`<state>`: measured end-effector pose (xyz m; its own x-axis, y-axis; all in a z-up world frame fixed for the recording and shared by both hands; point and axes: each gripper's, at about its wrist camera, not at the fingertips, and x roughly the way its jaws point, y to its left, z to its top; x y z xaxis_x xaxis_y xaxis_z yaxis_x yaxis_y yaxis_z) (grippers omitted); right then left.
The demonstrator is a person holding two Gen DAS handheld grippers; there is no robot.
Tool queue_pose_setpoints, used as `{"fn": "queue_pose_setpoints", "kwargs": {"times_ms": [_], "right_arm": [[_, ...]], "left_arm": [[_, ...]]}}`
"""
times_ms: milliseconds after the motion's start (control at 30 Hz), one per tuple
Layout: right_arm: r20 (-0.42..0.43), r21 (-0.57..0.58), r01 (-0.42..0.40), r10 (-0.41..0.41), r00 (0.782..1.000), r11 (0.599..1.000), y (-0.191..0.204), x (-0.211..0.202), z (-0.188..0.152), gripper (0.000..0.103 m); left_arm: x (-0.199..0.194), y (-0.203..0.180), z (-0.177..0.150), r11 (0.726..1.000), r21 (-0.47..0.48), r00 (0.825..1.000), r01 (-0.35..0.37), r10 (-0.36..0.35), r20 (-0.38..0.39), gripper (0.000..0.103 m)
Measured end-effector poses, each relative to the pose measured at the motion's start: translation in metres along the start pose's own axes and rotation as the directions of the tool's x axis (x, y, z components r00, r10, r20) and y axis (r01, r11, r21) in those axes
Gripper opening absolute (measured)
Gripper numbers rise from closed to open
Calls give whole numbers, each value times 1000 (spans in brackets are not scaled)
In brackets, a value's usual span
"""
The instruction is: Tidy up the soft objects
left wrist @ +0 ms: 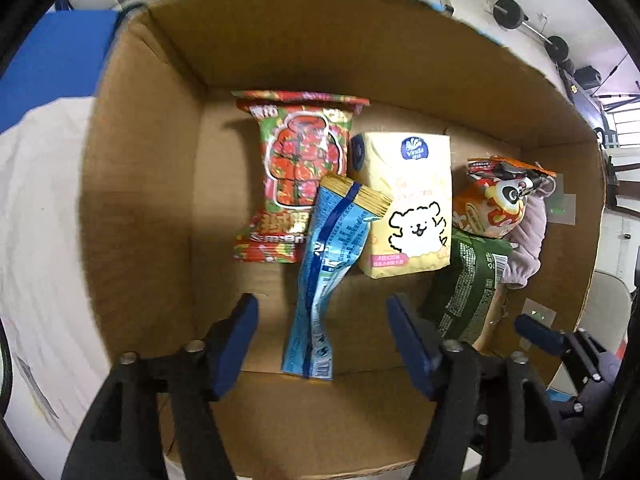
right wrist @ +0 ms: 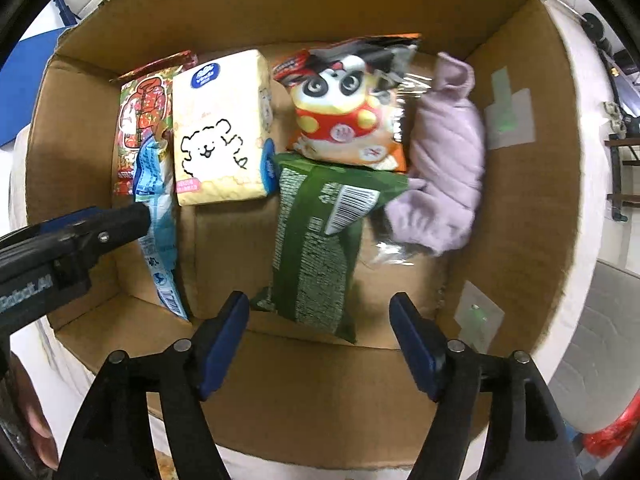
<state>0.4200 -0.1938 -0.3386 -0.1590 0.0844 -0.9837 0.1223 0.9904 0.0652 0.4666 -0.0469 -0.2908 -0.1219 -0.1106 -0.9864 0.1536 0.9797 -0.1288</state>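
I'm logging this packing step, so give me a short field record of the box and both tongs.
container: cardboard box, open top
contents: red snack bag, blue pouch, yellow tissue pack, panda snack bag, green packet, lilac cloth
overlap: blue pouch lies partly on red snack bag
left tongs: open, above blue pouch
right tongs: open, above green packet

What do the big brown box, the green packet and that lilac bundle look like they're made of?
Cardboard box: matte brown corrugated board, judging by its creased flaps and rough torn rim.
Green packet: seemingly thin plastic film, slightly glossy, crinkled, with a printed barcode.
Lilac bundle: soft knitted or fleecy fabric, matte, with ribbed folds; apparently partly in clear crinkly wrap.
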Motion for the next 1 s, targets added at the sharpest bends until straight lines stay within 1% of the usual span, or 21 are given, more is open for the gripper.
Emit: {"fn": "queue_pose_setpoints", "kwargs": {"times_ms": [33,67,100,133,167,233,333,400,500,533,667,733,833,900,1000], "right_arm": [[7,1,8,-8,1000,1000,-3,-2,-5,83],[15,6,15,-16,1000,1000,-3,-9,-13,90],[24,12,11,-11,1000,1000,-4,-12,-16,94],[30,15,7,-7,1000,1000,-12,-18,-20,100],[39,20,11,-12,999,1000,-14,-21,-23,103],[61,34,16,-18,998,999,-20,-30,-28,103],[83,56,16,-20,996,998,-25,-42,-35,103],[100,67,18,-24,995,998,-28,-49,-39,103],[116,83,16,-26,993,996,-33,-56,-45,103],[118,86,15,-26,993,996,-29,-57,-38,103],[135,93,16,-28,990,996,-34,-70,-49,103],[158,99,13,-28,987,995,-31,-76,-55,103],[210,108,-3,-20,978,994,-31,-92,-70,103],[250,114,-13,-16,968,993,-31,-107,-86,103],[300,111,-29,-5,954,993,-29,-128,-113,103]], "left_arm": [[-5,-1,-4,1000,8,1000,-15,15,14,80],[-7,-1,-7,1000,9,999,-29,29,22,90],[-12,-3,-10,999,13,999,-40,39,36,92],[-16,-4,-13,999,16,997,-49,48,52,96],[-22,-5,-18,997,21,995,-69,67,74,97],[-31,-8,-26,996,26,991,-82,79,104,99],[-43,-8,-37,998,19,990,-65,62,130,100],[-49,-3,-40,998,19,988,-65,62,141,100],[-54,-5,-47,997,20,984,-79,75,161,100],[-57,-4,-50,997,16,983,-80,76,168,100],[-59,-4,-58,998,1,980,-70,69,185,100],[-65,-4,-61,996,2,974,-84,82,210,100],[-83,-9,-78,994,17,963,-104,96,253,100],[-97,-13,-95,994,17,953,-112,103,285,100],[-121,-15,-125,995,7,940,-102,94,329,100]]}}
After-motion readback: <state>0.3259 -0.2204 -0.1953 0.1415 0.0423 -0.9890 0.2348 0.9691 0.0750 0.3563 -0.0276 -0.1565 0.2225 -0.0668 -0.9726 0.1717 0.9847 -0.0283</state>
